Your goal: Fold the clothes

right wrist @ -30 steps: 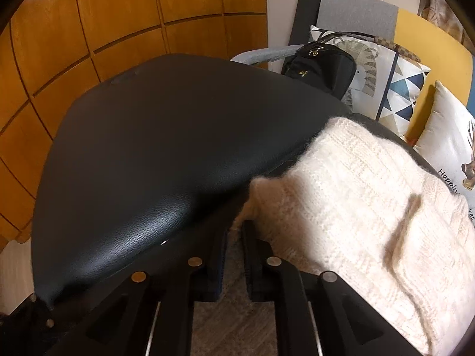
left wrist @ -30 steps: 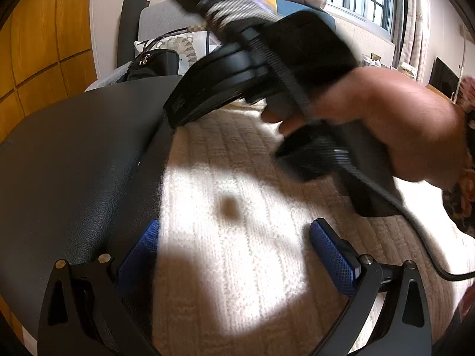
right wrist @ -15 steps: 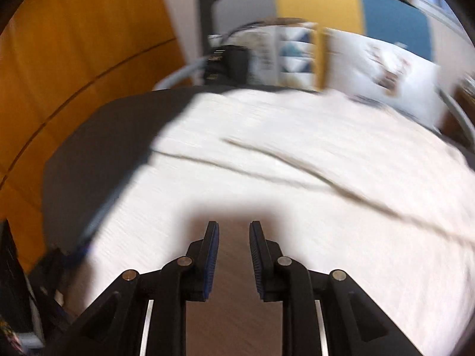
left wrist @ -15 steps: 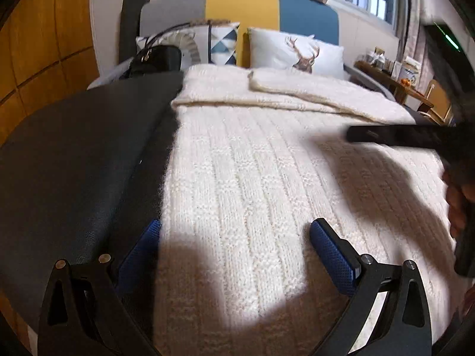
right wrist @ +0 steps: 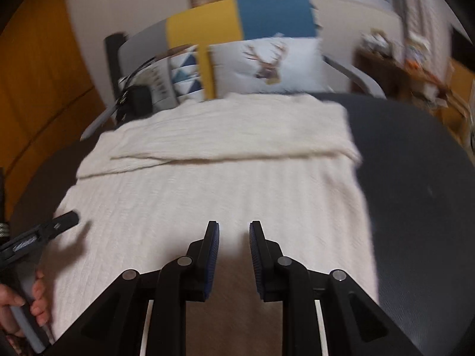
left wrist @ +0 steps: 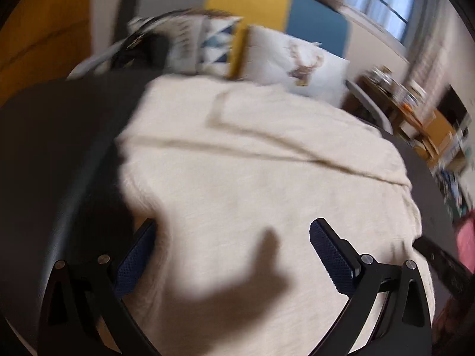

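A cream knitted sweater (left wrist: 267,178) lies flat on the round black table (left wrist: 59,163), with a sleeve folded across its far part (right wrist: 231,139). My left gripper (left wrist: 234,252) hovers open and wide above the sweater's near left part, nothing between its blue pads. My right gripper (right wrist: 234,240) hangs over the sweater's (right wrist: 222,195) near middle. Its jaws stand a narrow gap apart with nothing in the gap. One finger of the left gripper (right wrist: 59,225) shows at the left edge of the right wrist view, with a hand (right wrist: 32,296) on its handle.
Behind the table (right wrist: 415,178) stands a seat with a grey, yellow and blue back (right wrist: 237,23), a deer cushion (right wrist: 267,65) and a black bag (right wrist: 136,101). A wooden wall (right wrist: 35,89) is at the left and a cluttered side table (left wrist: 415,109) at the right.
My right gripper swung from the sweater's far left corner across to its near side and its jaws parted a little. The left gripper rose and shifted; the right hand left the middle of its view.
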The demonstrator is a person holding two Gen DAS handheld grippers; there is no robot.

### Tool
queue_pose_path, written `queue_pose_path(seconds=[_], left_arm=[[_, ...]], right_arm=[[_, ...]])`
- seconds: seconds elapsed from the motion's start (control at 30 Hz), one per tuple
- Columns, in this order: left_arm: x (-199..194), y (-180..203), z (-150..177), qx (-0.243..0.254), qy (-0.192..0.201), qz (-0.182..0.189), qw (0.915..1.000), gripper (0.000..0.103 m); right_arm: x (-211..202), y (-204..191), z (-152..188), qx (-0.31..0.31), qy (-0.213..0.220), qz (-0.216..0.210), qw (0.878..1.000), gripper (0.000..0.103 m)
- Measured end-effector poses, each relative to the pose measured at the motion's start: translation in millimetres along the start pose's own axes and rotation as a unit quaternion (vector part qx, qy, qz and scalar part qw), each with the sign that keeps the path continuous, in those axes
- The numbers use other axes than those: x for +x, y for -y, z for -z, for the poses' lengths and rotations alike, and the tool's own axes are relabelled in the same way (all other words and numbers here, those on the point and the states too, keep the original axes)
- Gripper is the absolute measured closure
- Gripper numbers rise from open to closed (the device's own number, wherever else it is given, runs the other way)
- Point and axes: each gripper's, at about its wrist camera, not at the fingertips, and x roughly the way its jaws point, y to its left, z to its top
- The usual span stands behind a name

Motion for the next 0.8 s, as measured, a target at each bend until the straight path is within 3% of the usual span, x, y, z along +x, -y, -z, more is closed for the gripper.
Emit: queue_pose_path(seconds=[0.13,0.23,0.3,0.4,0.47,0.57,0.7,0.8], left_arm=[[7.6,84.5,-13.6,0.113,0.028,0.016,0.9931,0.002],[6.7,138.1,-15.1,0.181,0.062,0.016,0.9813,0.002],[8.0,171.5,-13.2,0.226,0.083,0.013,0.9706,0.010],[22.5,208.1,-16.2,0.277,0.083,0.004,0.9571,0.013],[36.0,224.0,-19.7,0.298,0.076,-0.008,0.9515,0.015],[54.9,234.5,-26.0,0.301,0.063,-0.023,0.9513,0.016],[70.2,242.3,-25.3,0.301,0.050,-0.034,0.9517,0.016],[81.4,254.4,-19.6,0.321,0.049,-0.046,0.9447,0.016]], right_arm=[[-30.1,30.3,24.8,0.020,-0.011,-0.022,0.999,0.082],[-46.8,42.9,41.8,0.013,-0.019,-0.033,0.999,0.082],[-56.9,49.9,52.5,0.003,-0.022,-0.041,0.999,0.082],[-65.4,59.4,64.8,-0.007,-0.022,-0.043,0.999,0.082],[-70.5,68.4,73.0,0.000,-0.027,-0.049,0.998,0.083],[-72.9,81.7,88.8,0.020,-0.040,-0.051,0.998,0.085],[-79.9,83.7,106.0,0.018,-0.010,-0.050,0.999,0.086],[-80.2,72.0,108.9,-0.016,-0.005,-0.023,1.000,0.086]])
